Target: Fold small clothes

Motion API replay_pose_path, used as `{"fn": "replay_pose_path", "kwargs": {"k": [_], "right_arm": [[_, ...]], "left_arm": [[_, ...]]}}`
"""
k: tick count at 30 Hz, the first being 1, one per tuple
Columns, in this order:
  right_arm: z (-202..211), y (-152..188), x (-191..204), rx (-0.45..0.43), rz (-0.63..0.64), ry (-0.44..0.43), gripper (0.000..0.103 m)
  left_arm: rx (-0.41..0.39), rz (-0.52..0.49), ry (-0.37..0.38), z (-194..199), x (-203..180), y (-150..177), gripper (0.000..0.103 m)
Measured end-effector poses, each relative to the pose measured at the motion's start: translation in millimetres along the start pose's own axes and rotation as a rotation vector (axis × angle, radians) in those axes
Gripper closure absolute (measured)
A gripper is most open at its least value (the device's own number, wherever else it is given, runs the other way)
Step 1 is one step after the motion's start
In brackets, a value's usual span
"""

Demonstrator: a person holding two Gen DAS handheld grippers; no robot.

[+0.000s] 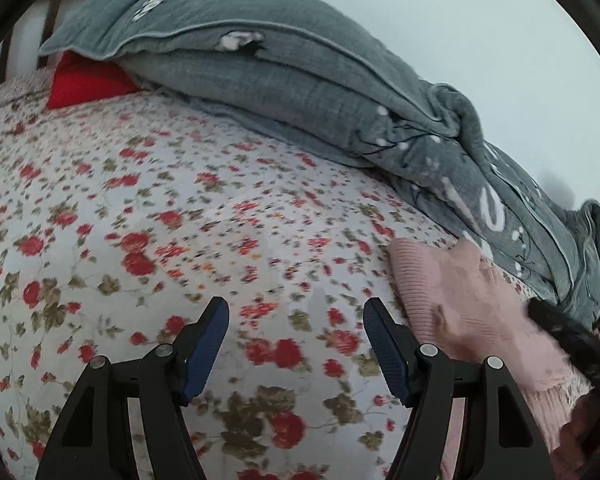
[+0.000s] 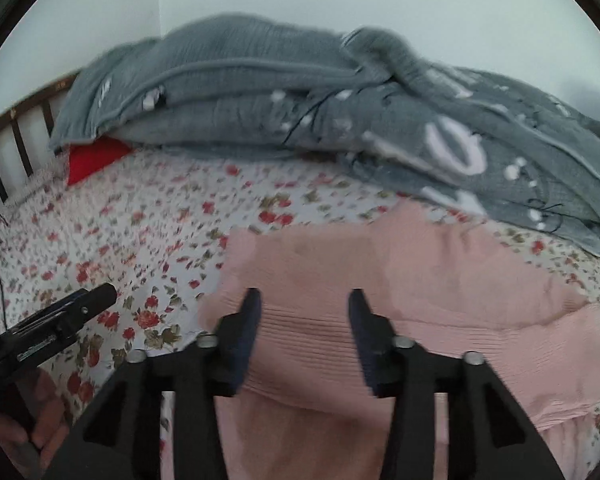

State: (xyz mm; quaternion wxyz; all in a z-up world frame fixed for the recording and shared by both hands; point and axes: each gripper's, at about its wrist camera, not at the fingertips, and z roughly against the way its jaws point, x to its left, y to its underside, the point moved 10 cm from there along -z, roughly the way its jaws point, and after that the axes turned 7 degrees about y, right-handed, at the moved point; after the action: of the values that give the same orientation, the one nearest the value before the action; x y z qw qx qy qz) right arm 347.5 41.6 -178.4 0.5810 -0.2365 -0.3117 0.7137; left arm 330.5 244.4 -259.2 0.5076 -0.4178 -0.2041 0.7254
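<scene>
A pink ribbed knit garment (image 2: 400,280) lies spread on the floral bedsheet (image 2: 120,232). My right gripper (image 2: 304,300) is open and hovers just above the garment's near part, with nothing between its jaws. In the left wrist view the same pink garment (image 1: 460,304) lies to the right. My left gripper (image 1: 296,312) is open and empty over the bare floral sheet (image 1: 140,200), left of the garment. The left gripper also shows at the left edge of the right wrist view (image 2: 60,316). The right gripper's body shows at the right edge of the left wrist view (image 1: 568,340).
A bunched grey quilt (image 1: 300,80) with white print lies along the far side of the bed, against the wall; it also shows in the right wrist view (image 2: 340,112). A red cushion (image 1: 88,84) sits under its left end. A dark slatted headboard (image 2: 16,140) stands at the left.
</scene>
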Motion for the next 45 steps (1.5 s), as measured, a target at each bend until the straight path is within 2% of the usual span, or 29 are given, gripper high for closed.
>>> {"fn": "replay_pose_path", "kwargs": {"k": [4,6,7,10,13,16,19,30,32,37,45], "right_arm": [[33,3,-57,-0.046,-0.045,0.032,0.043],[46,11,-96,-0.064,-0.061,0.099,0.042],[52,18,-122,-0.069,-0.075,0.149,0.042],[55,39,-177,-0.047,-0.157,0.212,0.042],[52,62,-211,-0.014,-0.245,0.188,0.042],[49,80,-232,0.017,-0.352,0.105,0.042],[45,85,-237,0.044,-0.345,0.081,0.042],[52,108,-242,0.036,-0.394,0.018,0.039],[52,108,-243,0.034,-0.407,0.005,0.037],[51,108,-242,0.034,-0.406,0.003,0.037],[48,109,-243,0.045,-0.408,0.003,0.037]], "left_arm": [[0.029,-0.033,0.093,-7,-32,6,0.035],[0.051,-0.038,0.167,-13,-53,12,0.035],[0.055,-0.047,0.186,-15,-61,13,0.036],[0.06,-0.111,0.216,-22,-90,18,0.039],[0.064,-0.196,0.21,-29,-113,21,0.048],[0.077,-0.251,0.184,-39,-124,25,0.057],[0.1,-0.269,0.168,-47,-126,28,0.066],[0.129,-0.246,0.124,-62,-116,32,0.07],[0.125,-0.251,0.12,-62,-116,33,0.074],[0.08,-0.267,0.133,-54,-120,30,0.094],[0.005,-0.323,0.156,-34,-135,22,0.097]]}}
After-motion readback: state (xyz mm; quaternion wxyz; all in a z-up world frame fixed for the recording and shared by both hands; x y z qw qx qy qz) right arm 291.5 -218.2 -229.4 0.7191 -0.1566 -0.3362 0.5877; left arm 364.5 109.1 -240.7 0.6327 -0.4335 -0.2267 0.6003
